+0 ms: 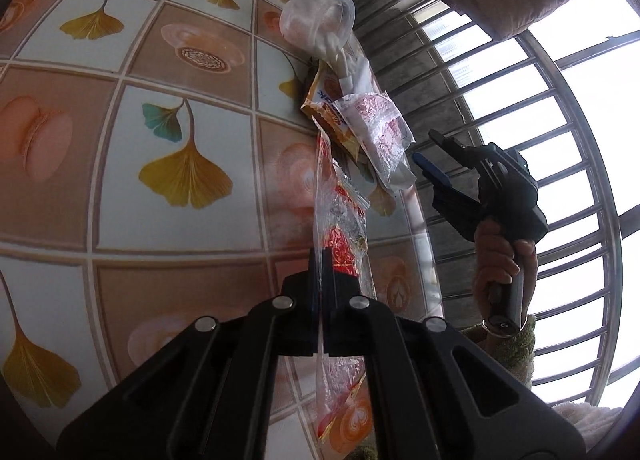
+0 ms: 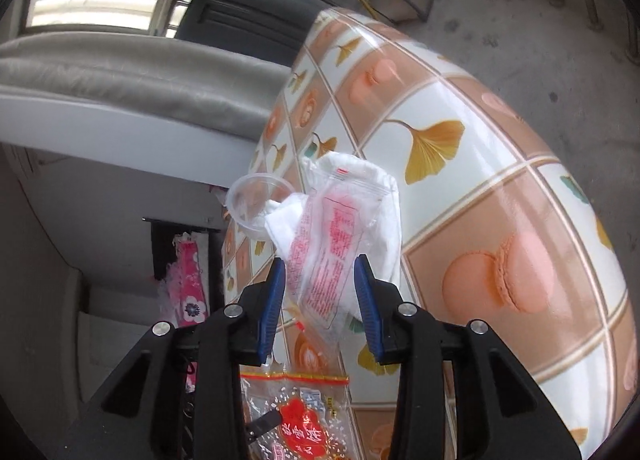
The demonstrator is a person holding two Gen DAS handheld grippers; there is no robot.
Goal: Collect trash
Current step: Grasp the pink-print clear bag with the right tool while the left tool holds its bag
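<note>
Daylight pours through a barred window point(image 1: 552, 164) behind a worktop point(image 1: 132, 132) covered in glossy oilcloth printed with ginkgo leaves and macarons. Along one edge of that worktop lies the trash: a clear plastic cup point(image 1: 316, 20) on its side, a white tissue, a yellow snack packet point(image 1: 324, 112) and a pink-printed clear wrapper point(image 2: 328, 256). The left tool point(image 1: 322, 260) is clamped together on a red-and-clear wrapper point(image 1: 340, 236), which runs lengthwise straight ahead of it. The right tool point(image 2: 320, 292), jaws apart, points at the pink-printed wrapper, its long axis running between the blue pads point(image 2: 272, 296), not yet pinched. That right hand point(image 1: 504, 264) looks nearer the pile.
</note>
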